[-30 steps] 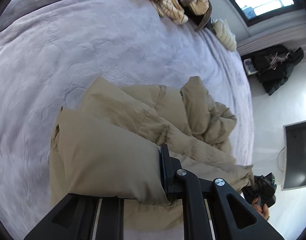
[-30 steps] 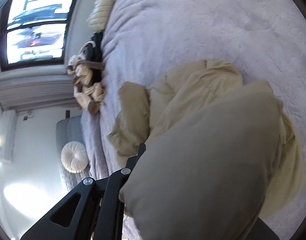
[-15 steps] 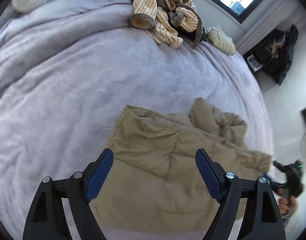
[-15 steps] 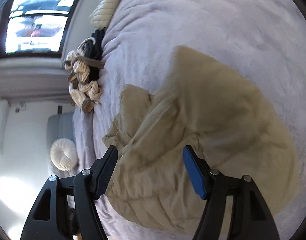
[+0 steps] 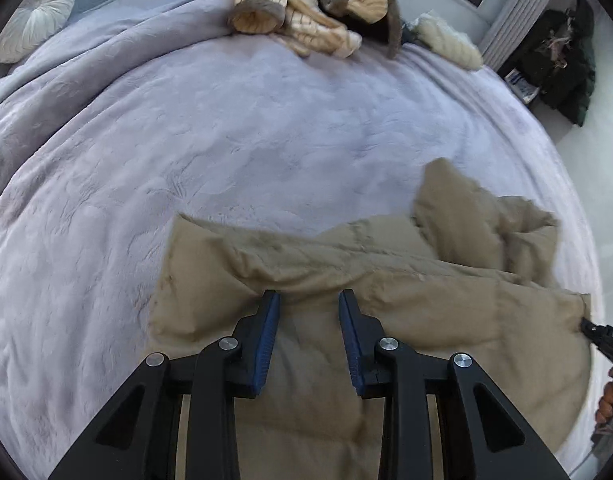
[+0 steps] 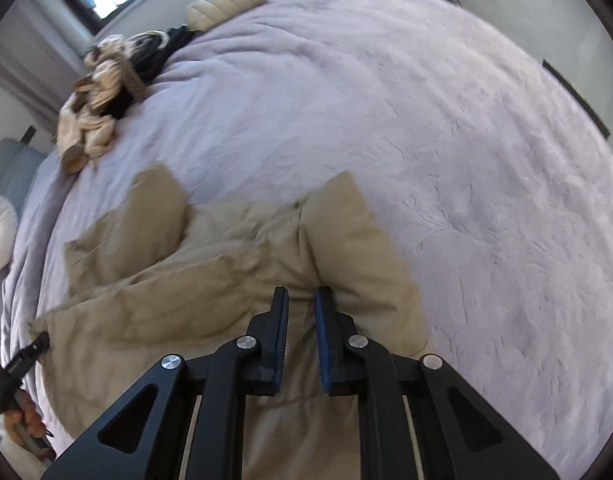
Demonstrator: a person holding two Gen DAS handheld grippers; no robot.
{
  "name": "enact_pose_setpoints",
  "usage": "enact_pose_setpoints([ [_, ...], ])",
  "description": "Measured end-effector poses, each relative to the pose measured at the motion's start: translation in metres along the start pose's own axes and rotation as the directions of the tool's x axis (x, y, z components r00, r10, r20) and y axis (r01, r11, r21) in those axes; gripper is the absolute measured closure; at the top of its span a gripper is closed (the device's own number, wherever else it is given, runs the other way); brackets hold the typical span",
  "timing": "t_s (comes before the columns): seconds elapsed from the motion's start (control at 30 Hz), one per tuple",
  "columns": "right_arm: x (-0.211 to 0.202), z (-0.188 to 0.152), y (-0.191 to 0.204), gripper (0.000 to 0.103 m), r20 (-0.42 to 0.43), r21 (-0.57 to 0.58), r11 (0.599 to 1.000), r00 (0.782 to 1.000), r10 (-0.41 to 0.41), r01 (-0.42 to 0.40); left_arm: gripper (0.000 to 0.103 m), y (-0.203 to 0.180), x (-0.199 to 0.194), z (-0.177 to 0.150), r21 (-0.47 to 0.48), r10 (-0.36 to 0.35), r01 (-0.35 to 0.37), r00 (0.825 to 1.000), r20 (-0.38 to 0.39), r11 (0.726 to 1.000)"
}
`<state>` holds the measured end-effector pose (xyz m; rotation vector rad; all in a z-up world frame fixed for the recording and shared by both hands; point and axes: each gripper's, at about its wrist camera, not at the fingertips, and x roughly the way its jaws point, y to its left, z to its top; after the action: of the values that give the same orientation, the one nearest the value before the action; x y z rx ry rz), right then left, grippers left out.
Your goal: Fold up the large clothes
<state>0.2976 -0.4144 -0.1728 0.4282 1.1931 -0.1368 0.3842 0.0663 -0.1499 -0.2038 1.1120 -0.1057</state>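
A tan puffer jacket [image 5: 386, 280] lies partly folded on the lilac bedspread [image 5: 226, 140], near the bed's front edge. It also shows in the right wrist view [image 6: 226, 280]. My left gripper [image 5: 309, 300] hovers over the jacket's near part, jaws partly open, holding nothing. My right gripper [image 6: 300, 294] hovers over the jacket by its right fold, jaws narrowly apart, holding nothing. Each gripper also shows at the other view's edge: the right one [image 5: 598, 332], the left one [image 6: 22, 360].
A heap of striped and brown clothes [image 5: 306, 12] lies at the bed's far edge, with a cream cushion [image 5: 446, 40] beside it. A round white pillow [image 5: 30, 12] sits far left. Dark clothes [image 5: 562, 60] hang by the wall at right.
Both grippers let go of the jacket's folded-over part, which now lies flat on the bed. Their jaws opened wide, then narrowed, and both views swung toward the jacket's near edge.
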Motion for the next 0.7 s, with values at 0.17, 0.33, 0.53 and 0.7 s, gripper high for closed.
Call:
enact_pose_setpoints([
  [0.17, 0.036, 0.010, -0.007, 0.095, 0.002, 0.032, 0.999, 1.000, -0.025, 0.025, 0.070, 0.005, 0.032, 0.014, -0.044, 0.019, -0.019, 1.000, 0.003, 0.999],
  [0.33, 0.061, 0.019, -0.015, 0.097, 0.003, 0.076, 0.997, 1.000, -0.012, 0.012, 0.070, 0.008, 0.053, 0.015, -0.054, 0.041, -0.040, 0.999, 0.013, 0.998],
  [0.53, 0.066, 0.016, -0.011, 0.098, 0.022, 0.056, 0.998, 0.999, -0.037, 0.036, 0.070, 0.004, 0.059, 0.021, -0.059, 0.094, -0.093, 0.996, 0.009, 0.994],
  [0.7, 0.040, 0.020, -0.002, 0.093, 0.022, 0.039, 0.998, 0.999, -0.049, 0.048, 0.070, 0.015, 0.015, 0.030, -0.081, 0.083, -0.079, 0.995, 0.048, 0.994],
])
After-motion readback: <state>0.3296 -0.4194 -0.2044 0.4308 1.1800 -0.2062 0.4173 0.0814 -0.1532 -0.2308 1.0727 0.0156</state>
